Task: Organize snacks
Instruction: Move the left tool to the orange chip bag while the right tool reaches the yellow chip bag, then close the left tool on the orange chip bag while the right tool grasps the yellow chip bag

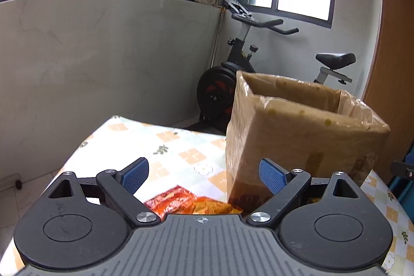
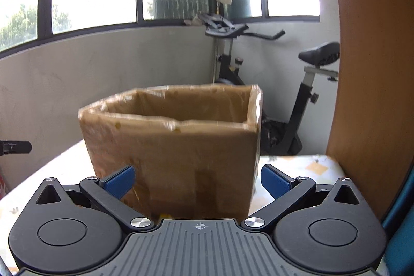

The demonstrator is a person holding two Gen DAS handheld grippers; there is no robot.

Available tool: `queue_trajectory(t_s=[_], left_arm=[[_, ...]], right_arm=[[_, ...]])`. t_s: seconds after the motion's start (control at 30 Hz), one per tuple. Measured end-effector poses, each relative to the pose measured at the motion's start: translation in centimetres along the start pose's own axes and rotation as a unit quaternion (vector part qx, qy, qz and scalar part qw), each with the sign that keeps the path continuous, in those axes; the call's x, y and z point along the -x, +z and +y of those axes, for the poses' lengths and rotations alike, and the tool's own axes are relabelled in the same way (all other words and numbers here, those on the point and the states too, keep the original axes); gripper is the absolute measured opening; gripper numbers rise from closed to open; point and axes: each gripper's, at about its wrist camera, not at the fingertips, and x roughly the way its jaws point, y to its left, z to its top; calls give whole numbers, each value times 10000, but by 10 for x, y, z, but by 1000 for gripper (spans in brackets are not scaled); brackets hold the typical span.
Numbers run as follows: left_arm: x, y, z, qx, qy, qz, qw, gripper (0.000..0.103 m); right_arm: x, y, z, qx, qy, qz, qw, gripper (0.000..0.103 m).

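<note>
An open cardboard box (image 1: 305, 136) wrapped in clear tape stands on the patterned tablecloth (image 1: 170, 144). In front of its near left corner lie red and orange snack packets (image 1: 186, 202), partly hidden by my left gripper's body. My left gripper (image 1: 204, 176) is open above the packets, its right pad in front of the box's corner, nothing between the pads. In the right wrist view the same box (image 2: 176, 144) fills the middle. My right gripper (image 2: 198, 181) is open in front of the box's near wall, holding nothing. A sliver of yellow (image 2: 165, 215) shows at the box's foot.
An exercise bike (image 1: 240, 64) stands beyond the table's far edge by the grey wall under the windows. A wooden panel (image 2: 375, 69) rises at the right, close to the table. The other gripper's tip (image 2: 15, 147) pokes in at the left edge of the right wrist view.
</note>
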Motion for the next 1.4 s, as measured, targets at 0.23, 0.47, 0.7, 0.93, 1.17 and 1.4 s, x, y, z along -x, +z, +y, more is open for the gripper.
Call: queue_trajectory(t_s=[0.23, 0.47, 0.7, 0.93, 1.17, 1.4], left_arm=[[-19, -20, 12, 137, 82, 235, 9996, 94], [-34, -32, 22, 230, 227, 420, 9986, 94], [-47, -43, 20, 259, 217, 587, 9977, 94], [-55, -50, 16, 220, 75, 730, 9971, 94], [-59, -59, 19, 352, -11, 870, 9956, 94], [-67, -63, 32, 750, 14, 1008, 9921, 93]], right_arm=[[-17, -36, 1, -62, -50, 238, 9997, 102], [-38, -62, -13, -589, -148, 543, 9967, 102], [-63, -81, -25, -991, -109, 938, 9906, 102], [-75, -90, -26, -1279, 72, 1018, 9865, 102], [-82, -94, -31, -1643, 221, 1065, 9804, 103], [-80, -96, -34, -1923, 560, 1031, 9743, 83]])
